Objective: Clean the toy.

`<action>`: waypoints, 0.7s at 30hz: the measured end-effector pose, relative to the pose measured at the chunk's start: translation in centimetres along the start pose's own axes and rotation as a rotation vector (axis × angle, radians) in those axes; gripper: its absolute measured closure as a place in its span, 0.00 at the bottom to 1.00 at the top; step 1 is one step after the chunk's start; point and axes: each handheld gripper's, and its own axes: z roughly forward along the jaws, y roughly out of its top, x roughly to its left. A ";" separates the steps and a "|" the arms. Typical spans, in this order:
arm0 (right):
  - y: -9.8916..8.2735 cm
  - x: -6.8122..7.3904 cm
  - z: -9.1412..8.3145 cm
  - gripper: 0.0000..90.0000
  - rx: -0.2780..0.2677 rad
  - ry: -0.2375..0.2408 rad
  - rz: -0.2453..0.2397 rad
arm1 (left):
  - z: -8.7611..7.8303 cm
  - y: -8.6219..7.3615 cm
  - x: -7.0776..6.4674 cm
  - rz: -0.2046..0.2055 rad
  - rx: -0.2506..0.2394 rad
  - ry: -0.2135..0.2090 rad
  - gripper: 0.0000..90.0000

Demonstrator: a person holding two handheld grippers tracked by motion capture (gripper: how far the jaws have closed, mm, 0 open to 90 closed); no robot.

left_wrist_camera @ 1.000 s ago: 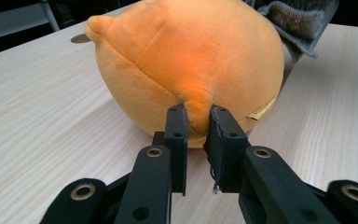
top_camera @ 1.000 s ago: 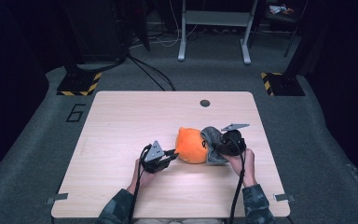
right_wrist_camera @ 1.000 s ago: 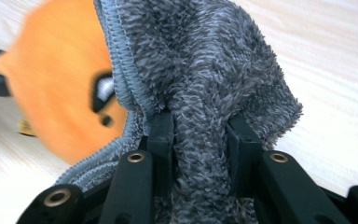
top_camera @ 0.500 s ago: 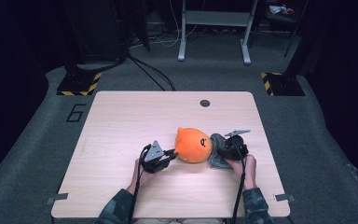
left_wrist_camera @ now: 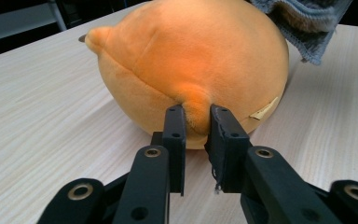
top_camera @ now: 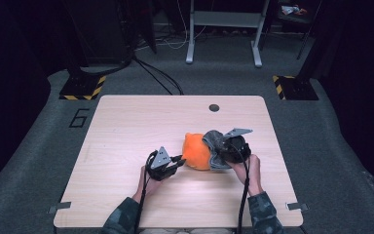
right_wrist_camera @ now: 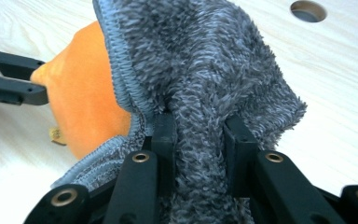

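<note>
Two grippers work an orange plush toy (top_camera: pixel 197 152) and a grey fleece cloth (top_camera: pixel 214 146) at mid-counter (top_camera: pixel 126 126).

The left gripper (left_wrist_camera: pixel 196 122) pinches a nub of the toy; the right gripper (right_wrist_camera: pixel 199 126) clamps a fold of cloth draped against the toy's side. A hard pull on the cloth could likely tug the toy free of that small pinch.

On the one pale wooden table (top_camera: pixel 126 146) sat one round orange plush toy (top_camera: pixel 196 153) and one fluffy grey cloth (top_camera: pixel 215 143). Two black two-jaw grippers were there, one left (top_camera: pixel 176 161), one right (right_wrist_camera: pixel 200 135).
</note>
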 end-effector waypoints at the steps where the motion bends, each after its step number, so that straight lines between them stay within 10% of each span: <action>1: 0.1 -0.3 0.2 0.78 0.004 0.010 0.011 | -0.1 0.1 0.1 -0.006 -0.009 -0.004 0.81; 9: 0.9 -1.5 1.5 0.78 0.026 -0.004 0.027 | 0.5 0.1 -0.1 0.014 0.036 0.058 0.50; 21: 1.8 -2.7 2.5 0.78 0.059 -0.032 0.031 | 2.2 1.0 0.0 0.072 0.055 0.071 0.46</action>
